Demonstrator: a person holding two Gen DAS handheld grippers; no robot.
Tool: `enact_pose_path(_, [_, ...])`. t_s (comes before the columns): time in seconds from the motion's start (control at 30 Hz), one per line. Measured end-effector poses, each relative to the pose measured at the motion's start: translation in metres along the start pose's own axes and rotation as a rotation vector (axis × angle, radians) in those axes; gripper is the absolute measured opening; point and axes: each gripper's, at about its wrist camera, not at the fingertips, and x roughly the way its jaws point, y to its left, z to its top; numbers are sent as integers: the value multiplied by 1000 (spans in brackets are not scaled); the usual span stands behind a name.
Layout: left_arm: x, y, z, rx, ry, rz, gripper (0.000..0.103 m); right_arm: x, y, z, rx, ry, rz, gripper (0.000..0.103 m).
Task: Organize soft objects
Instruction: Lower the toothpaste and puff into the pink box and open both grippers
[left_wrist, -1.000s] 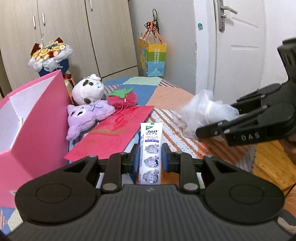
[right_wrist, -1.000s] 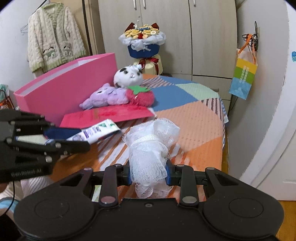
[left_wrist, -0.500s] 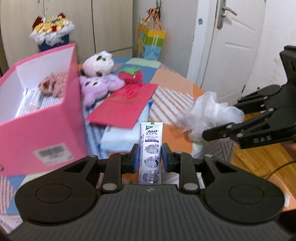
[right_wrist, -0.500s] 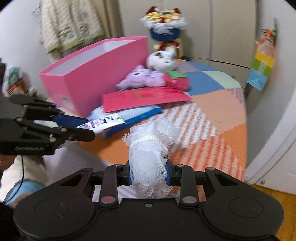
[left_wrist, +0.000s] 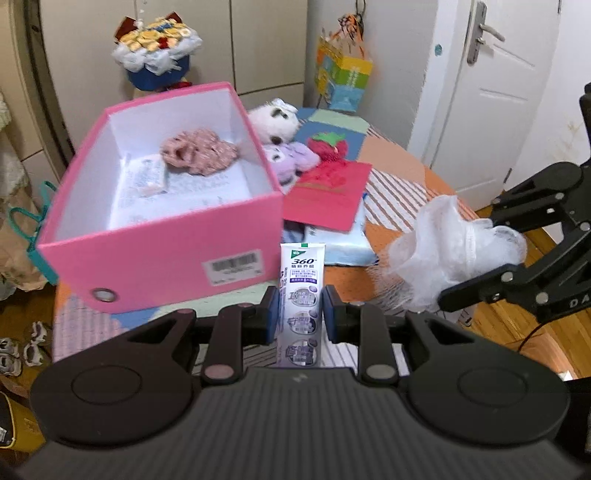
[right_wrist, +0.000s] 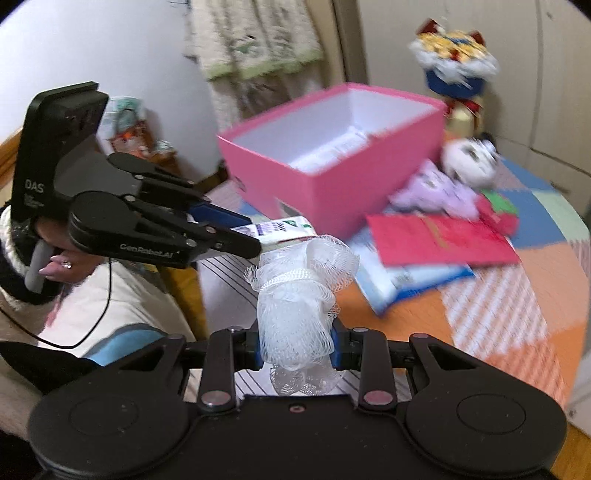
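Note:
My left gripper (left_wrist: 300, 314) is shut on a white and purple tube (left_wrist: 301, 295) and holds it in front of the open pink box (left_wrist: 166, 258). The box holds a pink fluffy item (left_wrist: 197, 151) and a small white packet (left_wrist: 146, 177). My right gripper (right_wrist: 295, 349) is shut on a white mesh bath pouf (right_wrist: 297, 291), held to the right of the box; the pouf also shows in the left wrist view (left_wrist: 447, 251). The left gripper shows in the right wrist view (right_wrist: 236, 234), close to the pouf.
A white plush (left_wrist: 275, 120), a purple plush (left_wrist: 291, 158) and a red strawberry plush (left_wrist: 328, 146) lie behind the box. A red card (left_wrist: 328, 192) rests on a blue and white pack (left_wrist: 343, 240) on the patchwork table. A door (left_wrist: 491, 92) stands at the right.
Both grippers rose and swung left toward the pink box. The box's inside now shows in both views. The tube and pouf stayed gripped.

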Motion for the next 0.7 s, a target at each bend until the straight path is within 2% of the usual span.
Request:
enact_pose_path(0.2, [-29,12,16,17,-66,30,24,2,13,37,-70,-86,17,35])
enact_pose_path(0.43, [-41,35,47,1,-173,81,24,13,6,85,-77,-144,7,35])
enact_pose_path(0.6, [-24,58,73,-10,-192,104,24,34,-4,114,-114,-170,-23,36])
enact_pose_path(0.7, [1,76,89,-42,-183,132,24,57,-13,132,-148,-199,-102,36])
